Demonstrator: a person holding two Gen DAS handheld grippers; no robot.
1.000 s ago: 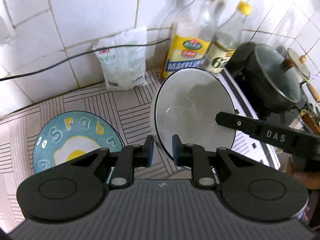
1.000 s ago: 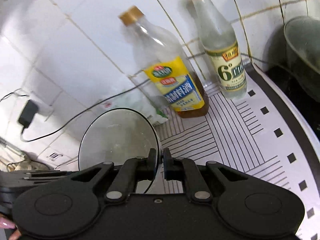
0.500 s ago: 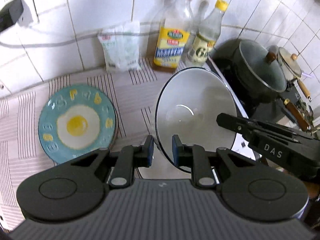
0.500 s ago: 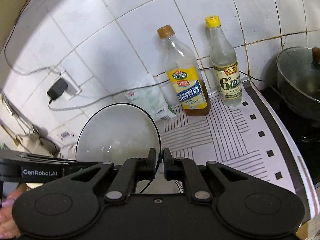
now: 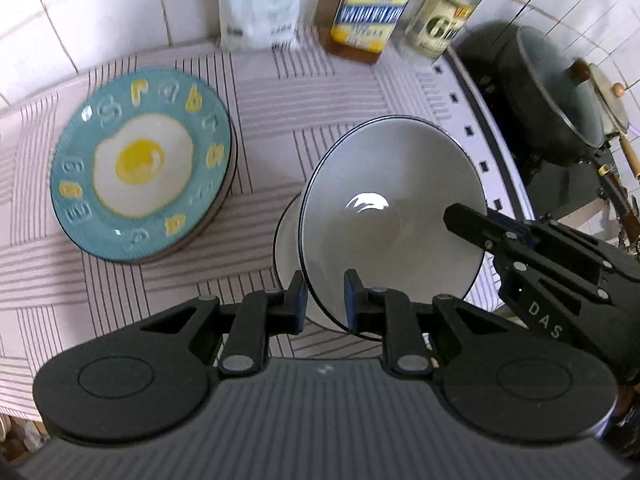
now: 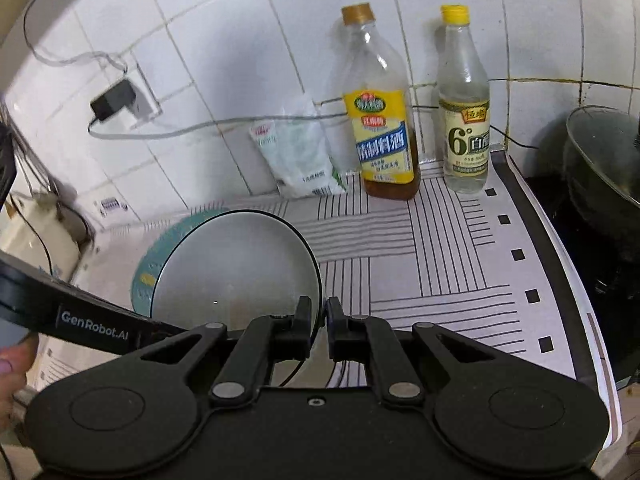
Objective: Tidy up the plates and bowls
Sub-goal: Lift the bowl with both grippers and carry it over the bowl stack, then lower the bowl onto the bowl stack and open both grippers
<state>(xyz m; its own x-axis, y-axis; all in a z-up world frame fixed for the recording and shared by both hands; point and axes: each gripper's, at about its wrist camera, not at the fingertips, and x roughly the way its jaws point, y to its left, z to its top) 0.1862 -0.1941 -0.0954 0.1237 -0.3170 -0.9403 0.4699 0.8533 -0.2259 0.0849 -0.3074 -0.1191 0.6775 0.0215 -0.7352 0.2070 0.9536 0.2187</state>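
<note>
A white bowl with a dark rim (image 5: 388, 216) is held tilted above the striped counter. My left gripper (image 5: 325, 300) straddles its near rim, the jaws slightly apart around it. My right gripper (image 6: 319, 312) is shut on the bowl's (image 6: 236, 268) right rim; it shows in the left wrist view (image 5: 480, 232) at the bowl's right edge. A second white bowl (image 5: 286, 252) sits on the counter just under and behind the held bowl. A teal fried-egg plate (image 5: 140, 160) lies on a stack at the left; in the right wrist view only its edge (image 6: 146, 268) shows behind the bowl.
Against the tiled wall stand a yellow-labelled bottle (image 6: 378, 120), a clear vinegar bottle (image 6: 464, 108) and a white bag (image 6: 298, 152). A dark lidded pot (image 5: 560, 92) sits on the stove at the right. A charger and cable (image 6: 116, 100) hang on the wall.
Both grippers have carried the bowl back from the wall and lower toward the counter. The second bowl has come into view beneath it. The plate stack now shows fully at the left.
</note>
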